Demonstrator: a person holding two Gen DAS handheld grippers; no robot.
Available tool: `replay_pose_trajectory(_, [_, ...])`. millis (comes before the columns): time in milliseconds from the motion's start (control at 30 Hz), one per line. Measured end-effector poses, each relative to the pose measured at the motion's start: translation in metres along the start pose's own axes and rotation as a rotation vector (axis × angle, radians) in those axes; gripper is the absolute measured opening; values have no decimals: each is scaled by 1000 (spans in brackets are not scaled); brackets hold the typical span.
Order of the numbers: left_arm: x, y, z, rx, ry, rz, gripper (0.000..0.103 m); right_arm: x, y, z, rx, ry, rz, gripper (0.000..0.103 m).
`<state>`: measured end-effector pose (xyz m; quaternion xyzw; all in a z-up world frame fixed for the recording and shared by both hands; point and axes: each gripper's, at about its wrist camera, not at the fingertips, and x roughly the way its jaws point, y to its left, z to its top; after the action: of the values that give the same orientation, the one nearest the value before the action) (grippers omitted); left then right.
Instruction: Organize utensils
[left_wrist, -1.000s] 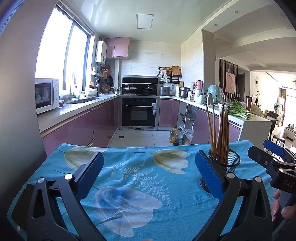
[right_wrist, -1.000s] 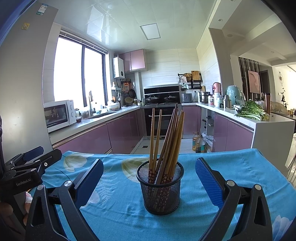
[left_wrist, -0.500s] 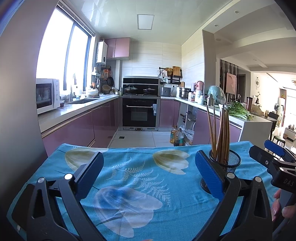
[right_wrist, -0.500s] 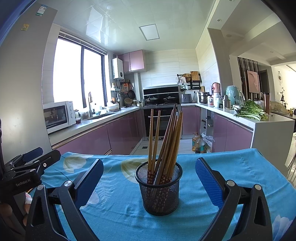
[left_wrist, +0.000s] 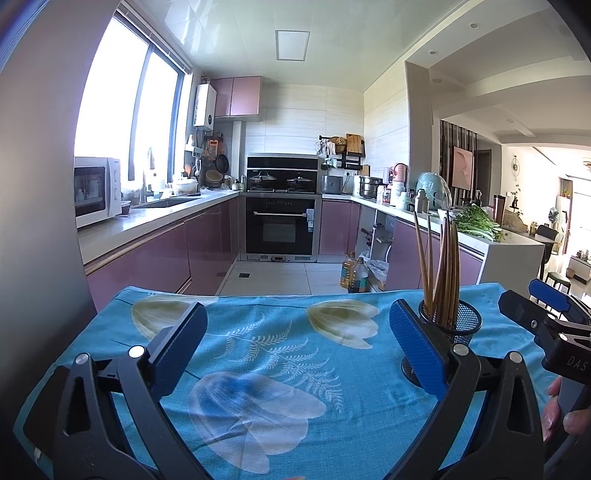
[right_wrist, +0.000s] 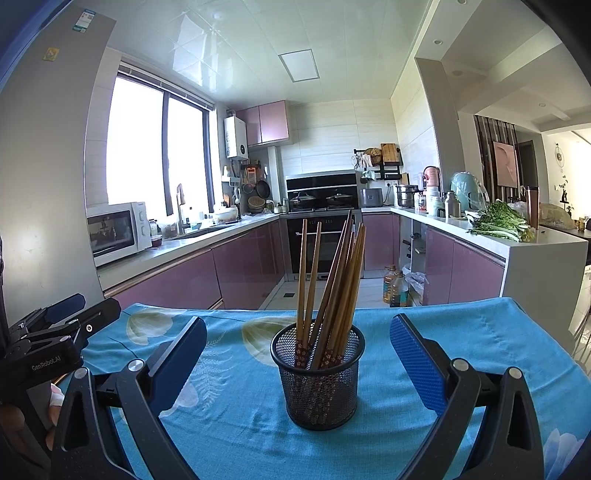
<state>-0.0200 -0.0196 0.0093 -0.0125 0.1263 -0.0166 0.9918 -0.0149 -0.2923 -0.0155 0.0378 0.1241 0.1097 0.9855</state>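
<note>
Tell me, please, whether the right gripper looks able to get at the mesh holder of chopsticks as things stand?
Probably yes: the right gripper is open, the mesh holder stands centred ahead of its fingers, and only bare blue tablecloth lies around it.

The left claw (right_wrist: 55, 325), seen at the edge of the right wrist view, carries "GenRobot.AI" in white on its black body. The right claw (left_wrist: 550, 314), in the left wrist view, shows only the letters "DAS", cut off by the frame.
</note>
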Motion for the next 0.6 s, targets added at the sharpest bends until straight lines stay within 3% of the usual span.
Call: replay_pose_trajectory(600, [-3, 0, 0, 1, -5, 8, 97, -1, 2, 2, 3, -6, -6, 96])
